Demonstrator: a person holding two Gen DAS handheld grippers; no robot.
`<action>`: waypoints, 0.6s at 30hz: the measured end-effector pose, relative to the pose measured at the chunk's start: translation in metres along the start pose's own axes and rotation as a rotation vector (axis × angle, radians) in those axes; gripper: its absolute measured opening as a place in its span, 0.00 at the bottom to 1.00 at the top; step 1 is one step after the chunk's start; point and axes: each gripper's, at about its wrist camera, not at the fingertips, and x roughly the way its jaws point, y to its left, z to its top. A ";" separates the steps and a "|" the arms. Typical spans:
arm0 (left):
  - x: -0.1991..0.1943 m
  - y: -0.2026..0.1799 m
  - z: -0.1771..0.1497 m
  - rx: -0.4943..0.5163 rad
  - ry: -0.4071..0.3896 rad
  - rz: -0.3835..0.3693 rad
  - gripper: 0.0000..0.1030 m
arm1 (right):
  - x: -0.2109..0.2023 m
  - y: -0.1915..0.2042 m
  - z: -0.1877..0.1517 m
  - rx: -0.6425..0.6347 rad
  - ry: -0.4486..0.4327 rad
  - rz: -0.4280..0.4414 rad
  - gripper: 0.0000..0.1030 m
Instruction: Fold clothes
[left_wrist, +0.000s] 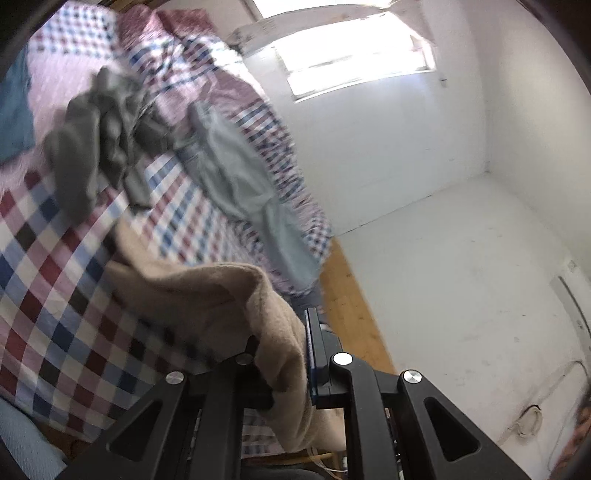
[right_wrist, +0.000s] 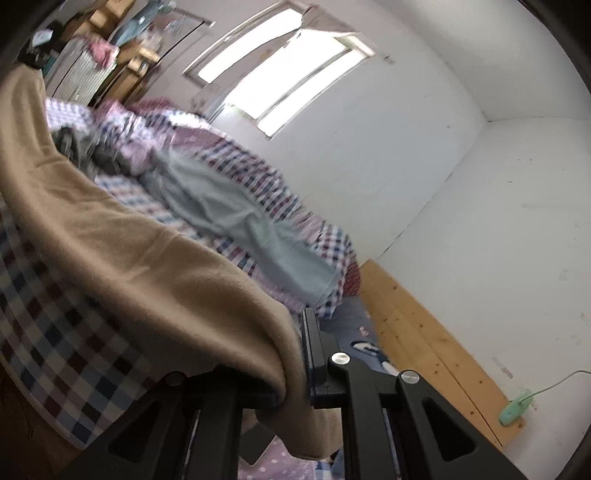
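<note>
Left wrist view: left tongs (left_wrist: 284, 354) clamp a fold of the tan fleece garment (left_wrist: 207, 295), which drapes over their fingers.
Right wrist view: right tongs (right_wrist: 291, 354) pinch another edge of the same tan fleece garment (right_wrist: 122, 236); the cloth stretches away up-left, lifted above the bed.
Bed: checked bedspread (left_wrist: 55, 295) with a crumpled grey garment (left_wrist: 99, 136) and a pale green garment (left_wrist: 236, 173) lying on it.
Surroundings: white wall (right_wrist: 406, 155), bright window (right_wrist: 280, 74), wooden floor strip (right_wrist: 424, 332).
</note>
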 end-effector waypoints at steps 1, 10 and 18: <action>-0.006 -0.009 0.002 0.002 -0.006 -0.014 0.10 | -0.008 -0.007 0.005 0.010 -0.012 -0.007 0.09; -0.031 -0.050 0.018 -0.039 -0.040 -0.035 0.10 | -0.039 -0.031 0.037 0.045 -0.064 -0.028 0.09; 0.025 0.007 0.033 -0.141 0.021 0.095 0.10 | 0.039 -0.012 0.025 0.016 0.047 0.059 0.09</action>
